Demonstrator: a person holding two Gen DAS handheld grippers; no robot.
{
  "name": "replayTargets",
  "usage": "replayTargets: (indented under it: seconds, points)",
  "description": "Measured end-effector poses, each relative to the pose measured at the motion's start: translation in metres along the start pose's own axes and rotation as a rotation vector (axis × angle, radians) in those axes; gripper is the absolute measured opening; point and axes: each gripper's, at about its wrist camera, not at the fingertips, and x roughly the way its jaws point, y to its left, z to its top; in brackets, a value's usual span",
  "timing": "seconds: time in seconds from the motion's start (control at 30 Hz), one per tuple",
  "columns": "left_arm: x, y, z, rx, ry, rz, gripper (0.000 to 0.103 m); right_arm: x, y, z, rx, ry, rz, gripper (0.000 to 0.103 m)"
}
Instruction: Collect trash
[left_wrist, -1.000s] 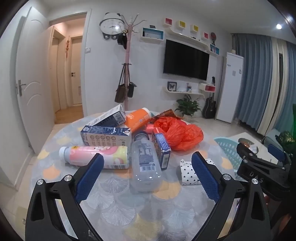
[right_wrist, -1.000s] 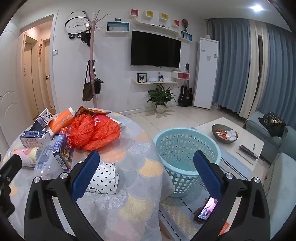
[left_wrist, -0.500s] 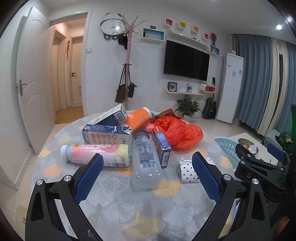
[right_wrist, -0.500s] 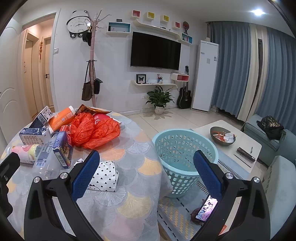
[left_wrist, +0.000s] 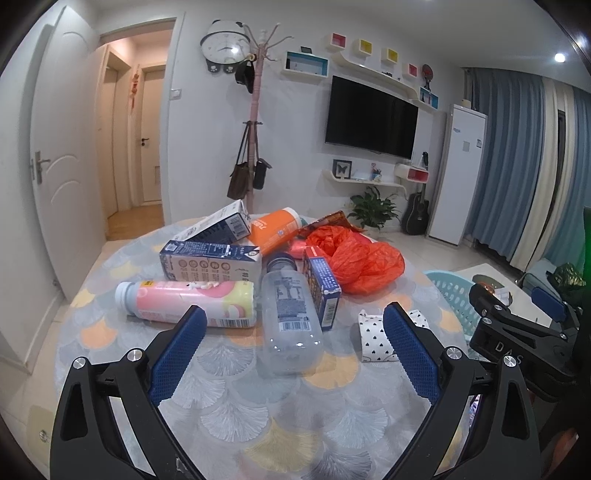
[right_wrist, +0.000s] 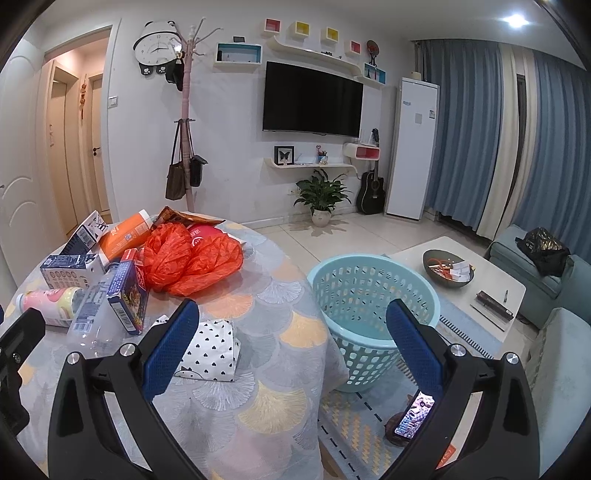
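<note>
Left hand-held gripper (left_wrist: 291, 332) gapes wide, lined up on the clear bottle (left_wrist: 290, 297); right hand-held gripper (right_wrist: 291, 332) spread too, empty, basket (right_wrist: 373, 295) handy beside the desk (right_wrist: 266, 369).

On the far wall I see a TV (right_wrist: 312, 106), with a panda clock (right_wrist: 157, 48) and a coat rack (right_wrist: 187, 122) to its left. A potted plant (right_wrist: 322, 194) and a guitar (right_wrist: 373, 190) stand below. To my right are blue curtains (right_wrist: 469, 129) and a coffee table (right_wrist: 458, 280) holding a bowl (right_wrist: 445, 267).
</note>
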Motion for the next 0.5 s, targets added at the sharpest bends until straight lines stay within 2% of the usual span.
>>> replayTargets:
  seconds: [0.13,0.5]
  points:
    - [0.0,0.003,0.0,-0.022,-0.007,-0.024,0.094,0.001,-0.001,0.0,0.011,0.006,0.016,0.096]
    - [0.01,0.011,-0.001,-0.033,0.03,-0.001,0.094,0.002,0.001,0.002,-0.013,-0.007,0.014,0.096]
